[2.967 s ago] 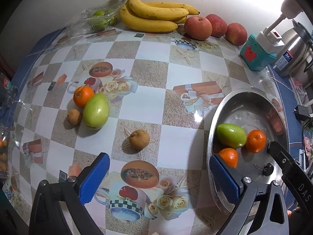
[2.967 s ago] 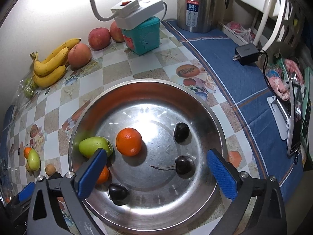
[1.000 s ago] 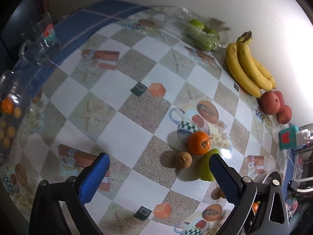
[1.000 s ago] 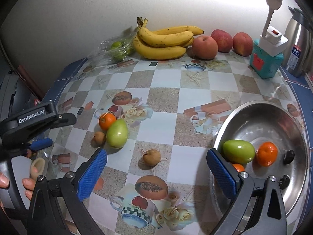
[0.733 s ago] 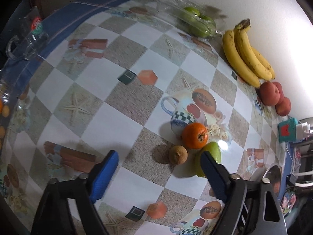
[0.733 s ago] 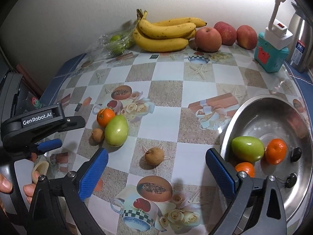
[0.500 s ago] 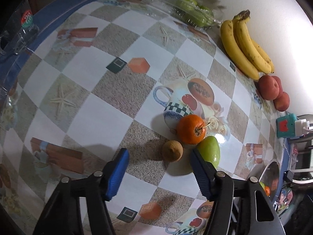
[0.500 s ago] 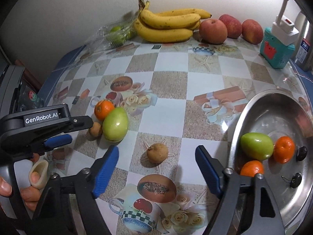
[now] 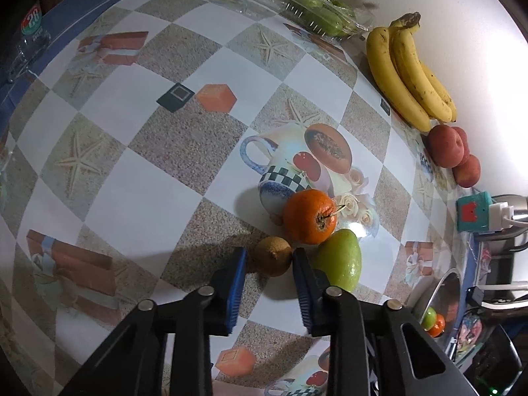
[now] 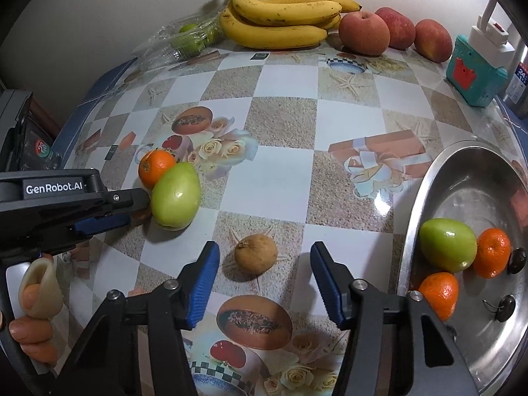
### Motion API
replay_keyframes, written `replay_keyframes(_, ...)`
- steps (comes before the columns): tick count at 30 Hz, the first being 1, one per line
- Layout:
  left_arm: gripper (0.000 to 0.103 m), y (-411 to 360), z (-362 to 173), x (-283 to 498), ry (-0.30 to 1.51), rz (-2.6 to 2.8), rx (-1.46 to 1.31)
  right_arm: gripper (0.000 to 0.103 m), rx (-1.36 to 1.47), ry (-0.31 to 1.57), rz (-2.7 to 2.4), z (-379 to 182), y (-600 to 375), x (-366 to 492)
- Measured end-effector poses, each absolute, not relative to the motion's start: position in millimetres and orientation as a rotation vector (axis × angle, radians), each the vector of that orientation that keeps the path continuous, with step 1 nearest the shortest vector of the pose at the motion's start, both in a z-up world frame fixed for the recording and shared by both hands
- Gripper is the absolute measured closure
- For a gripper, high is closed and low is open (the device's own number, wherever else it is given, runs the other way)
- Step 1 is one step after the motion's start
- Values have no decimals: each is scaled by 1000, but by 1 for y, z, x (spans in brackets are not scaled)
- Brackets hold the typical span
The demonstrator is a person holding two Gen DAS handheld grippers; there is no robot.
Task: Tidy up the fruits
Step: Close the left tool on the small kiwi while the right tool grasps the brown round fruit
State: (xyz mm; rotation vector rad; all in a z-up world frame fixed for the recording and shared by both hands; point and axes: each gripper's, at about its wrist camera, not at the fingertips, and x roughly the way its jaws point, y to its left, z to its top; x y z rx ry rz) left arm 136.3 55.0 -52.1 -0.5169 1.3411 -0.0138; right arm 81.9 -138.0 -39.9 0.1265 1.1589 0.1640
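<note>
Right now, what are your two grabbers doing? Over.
Left gripper closed on small brown fruit. Right gripper open around other brown fruit. Green mango and tangerine crowd left side.

Left gripper: matte black frame of angular struts, round silver screws at the joints, two blue ribbed pads on the fingers. Seen from the right wrist camera, black casing marked "GenRobot.AI" in white letters, with one small screw on the side. Right gripper: same black struts, silver screws, blue ribbed pads. Left hand: bare skin, one fingertip under a pale cream rubber cover.
</note>
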Motion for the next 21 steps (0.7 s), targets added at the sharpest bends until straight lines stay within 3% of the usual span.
replay_keyframes(7, 77, 53, -52, 137, 1343, -22, -517, 57, 145, 1159, 173, -43, -138, 84)
replay_keyframes(15, 77, 56, -50, 135, 1340, -21, -532, 74, 185, 1159, 175, -43, -142, 84)
replay_keyframes(21, 77, 56, -51, 136, 1343, -18, -530, 75, 203, 1160, 177, -42, -144, 83)
